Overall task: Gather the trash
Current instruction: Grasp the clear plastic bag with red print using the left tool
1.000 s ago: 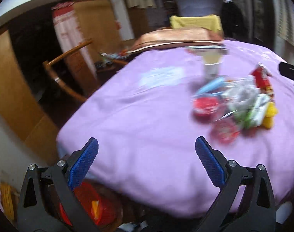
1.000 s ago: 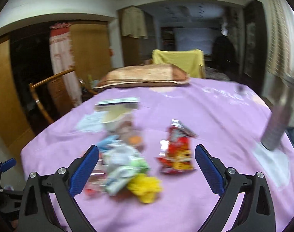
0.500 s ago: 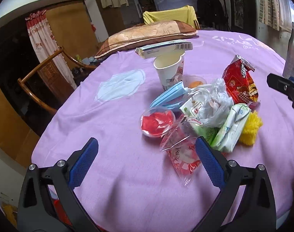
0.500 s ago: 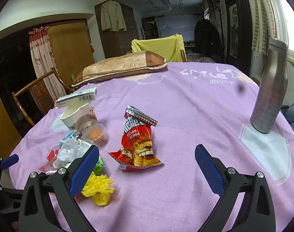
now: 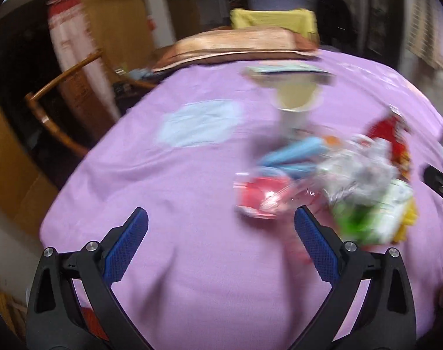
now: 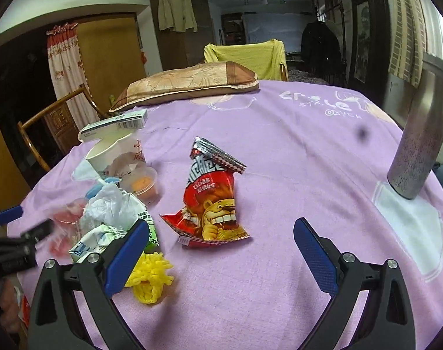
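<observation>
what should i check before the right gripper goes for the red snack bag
1. Right gripper open and empty: ok, the jaws stand wide apart with nothing between them.
2. Red snack bag in plain view: ok, it lies alone on the purple cloth, ahead of the gripper.
3. Bag apart from other trash: ok, there is a gap to the orange jelly cup and the yellow scrap.
4. Left gripper out of the way: ok, open and off to the left by the pile.
5. Metal bottle clear of the path: ok, it stands far right.
6. Left view sharp enough to trust: not ok, it is motion blurred.
</observation>
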`<action>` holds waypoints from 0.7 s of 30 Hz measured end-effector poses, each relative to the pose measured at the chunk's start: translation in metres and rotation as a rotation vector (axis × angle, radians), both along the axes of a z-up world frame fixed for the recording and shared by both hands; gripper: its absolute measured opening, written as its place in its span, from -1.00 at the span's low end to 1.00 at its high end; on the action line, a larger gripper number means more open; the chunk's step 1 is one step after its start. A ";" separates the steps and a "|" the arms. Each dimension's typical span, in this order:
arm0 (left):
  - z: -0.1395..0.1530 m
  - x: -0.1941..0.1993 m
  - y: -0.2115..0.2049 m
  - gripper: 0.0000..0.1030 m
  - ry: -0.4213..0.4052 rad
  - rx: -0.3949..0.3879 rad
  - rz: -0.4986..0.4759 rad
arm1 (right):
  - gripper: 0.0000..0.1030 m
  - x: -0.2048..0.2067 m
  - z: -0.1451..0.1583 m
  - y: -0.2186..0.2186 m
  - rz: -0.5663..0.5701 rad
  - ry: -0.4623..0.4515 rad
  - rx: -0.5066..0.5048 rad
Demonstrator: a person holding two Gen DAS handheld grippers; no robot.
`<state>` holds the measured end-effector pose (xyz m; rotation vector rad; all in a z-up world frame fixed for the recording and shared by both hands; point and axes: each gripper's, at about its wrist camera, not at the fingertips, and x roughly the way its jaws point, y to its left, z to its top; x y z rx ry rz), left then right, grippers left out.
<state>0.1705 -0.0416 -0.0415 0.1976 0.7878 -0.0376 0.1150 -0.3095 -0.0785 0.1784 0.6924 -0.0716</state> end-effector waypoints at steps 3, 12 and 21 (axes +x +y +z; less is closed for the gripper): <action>0.004 0.002 0.015 0.87 0.017 -0.047 0.018 | 0.90 0.000 -0.001 -0.006 -0.004 0.006 0.034; -0.008 -0.009 -0.011 0.87 0.136 -0.198 -0.211 | 0.90 0.001 -0.002 -0.008 -0.004 0.014 0.048; -0.034 0.012 -0.011 0.87 0.214 -0.209 -0.158 | 0.90 0.002 -0.003 -0.009 -0.004 0.014 0.057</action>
